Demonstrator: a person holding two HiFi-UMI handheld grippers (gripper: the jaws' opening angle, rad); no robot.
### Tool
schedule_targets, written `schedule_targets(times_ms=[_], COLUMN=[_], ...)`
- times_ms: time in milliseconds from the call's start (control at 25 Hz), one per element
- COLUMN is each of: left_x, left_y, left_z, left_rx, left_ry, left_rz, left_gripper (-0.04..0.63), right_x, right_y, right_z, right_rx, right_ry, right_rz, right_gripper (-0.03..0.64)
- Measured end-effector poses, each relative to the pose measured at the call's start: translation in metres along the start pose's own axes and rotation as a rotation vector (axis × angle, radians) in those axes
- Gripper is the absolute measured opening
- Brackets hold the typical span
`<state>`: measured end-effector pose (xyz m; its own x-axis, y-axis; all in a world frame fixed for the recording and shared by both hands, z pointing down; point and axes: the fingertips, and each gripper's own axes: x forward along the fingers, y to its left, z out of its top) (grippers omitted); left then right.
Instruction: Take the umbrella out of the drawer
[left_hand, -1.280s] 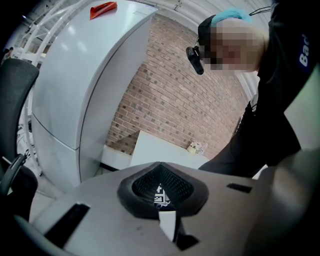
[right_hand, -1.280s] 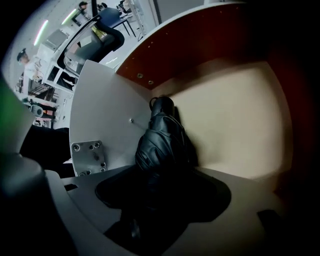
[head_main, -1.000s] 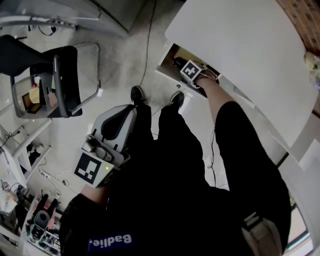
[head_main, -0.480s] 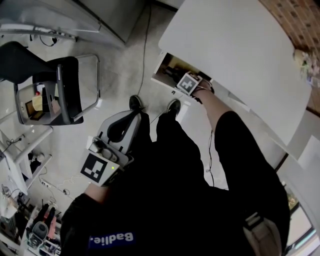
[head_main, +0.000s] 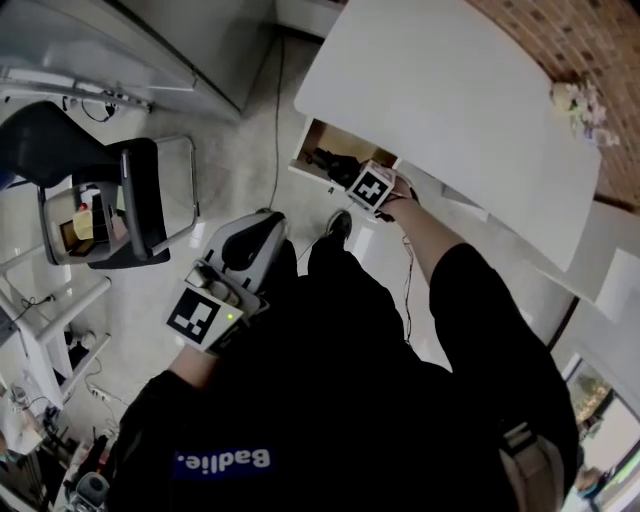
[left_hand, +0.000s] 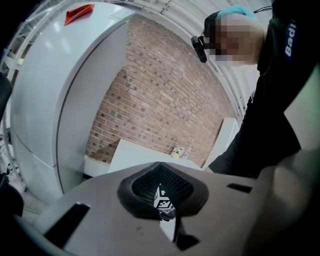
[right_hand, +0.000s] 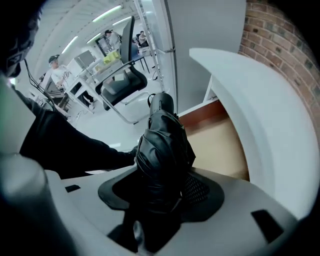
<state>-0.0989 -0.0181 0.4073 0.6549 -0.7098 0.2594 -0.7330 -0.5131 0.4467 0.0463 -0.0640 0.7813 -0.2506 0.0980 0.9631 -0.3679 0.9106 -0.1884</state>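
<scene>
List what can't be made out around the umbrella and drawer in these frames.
- Gripped end of the umbrella: right gripper view, buried between the jaws of the right gripper.
- Contents of the drawer: head view, overhung by the white tabletop and covered by the right gripper; also too small and dark.
- Drawer floor: right gripper view, partly behind the umbrella.

The open wooden drawer sits at 12 o'clock, under the near edge of the white rectangular counter. The folded black fabric umbrella lies between the right tongs at the drawer's mouth. The black office chair stands at 10 o'clock, and the left tongs are at 8 o'clock.
</scene>
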Motion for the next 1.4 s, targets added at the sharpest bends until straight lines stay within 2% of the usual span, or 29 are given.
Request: schedule_targets(times_ms=[400, 640, 760, 920, 1080, 1280, 1400], left_x=[0.004, 0.024, 0.031, 0.036, 0.037, 0.036, 0.038], left_y=[-0.042, -0.077, -0.092, -0.103, -0.106, -0.104, -0.101], left_z=[0.036, 0.053, 0.061, 0.064, 0.063, 0.057, 0.058], left_rx=[0.079, 0.136, 0.166, 0.187, 0.192, 0.196, 0.196], left_ry=[-0.05, -0.076, -0.093, -0.09, -0.083, -0.058, -0.049], left_rz=[-0.121, -0.205, -0.228, -0.228, -0.197, -0.155, -0.131], left_gripper=[-0.003, -0.002, -0.003, -0.002, -0.002, -0.003, -0.003], right_x=[-0.108, -0.178, -0.199, -0.214, -0.218, -0.195, -0.189], right_y=[0.015, -0.025, -0.051, -0.086, -0.12, -0.135, -0.155], right_z=[0.005, -0.005, -0.018, -0.034, -0.044, -0.048, -0.054], right_rx=[0.184, 0.287, 0.334, 0.396, 0.395, 0.401, 0.363], right_ry=[-0.19, -0.28, -0.29, -0.295, -0.265, -0.221, -0.181], right_rz=[-0.063, -0.189, -0.242, -0.288, -0.34, -0.28, -0.328], right_gripper=[0.249, 0.25, 0.25, 0.25, 0.25, 0.25, 0.25])
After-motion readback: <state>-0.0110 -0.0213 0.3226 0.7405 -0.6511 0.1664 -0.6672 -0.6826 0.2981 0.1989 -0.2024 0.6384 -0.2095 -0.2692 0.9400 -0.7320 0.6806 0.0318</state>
